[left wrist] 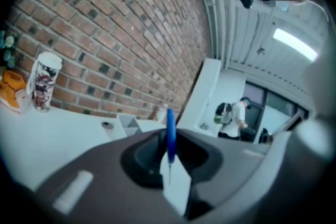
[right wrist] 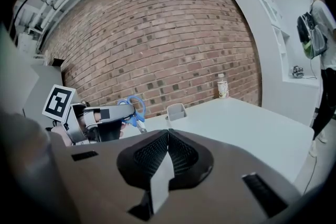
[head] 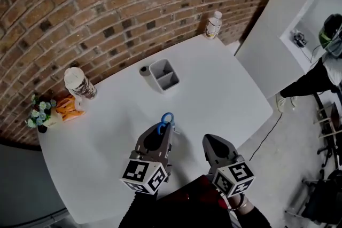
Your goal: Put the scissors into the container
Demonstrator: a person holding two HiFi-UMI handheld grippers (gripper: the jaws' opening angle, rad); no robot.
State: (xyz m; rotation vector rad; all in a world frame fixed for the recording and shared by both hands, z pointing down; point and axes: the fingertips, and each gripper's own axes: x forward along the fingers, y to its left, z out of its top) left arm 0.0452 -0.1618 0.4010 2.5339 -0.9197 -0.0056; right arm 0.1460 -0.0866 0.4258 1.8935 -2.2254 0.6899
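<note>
Pinching the blue-handled scissors (left wrist: 170,135) edge-on between the left gripper's (head: 164,129) jaws, handle loops sticking out ahead. Pressing the right gripper's (right wrist: 168,134) jaws together on nothing. Holding the scissors over the white table (head: 230,99), well short of the grey container (head: 164,75) nearer the brick wall (head: 107,8).

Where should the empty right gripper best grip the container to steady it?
Probably its near wall at the rim, from above, one jaw inside a compartment, one outside: the container stands upright, open-topped and thin-walled; a small roll stands close by its far-left corner.
</note>
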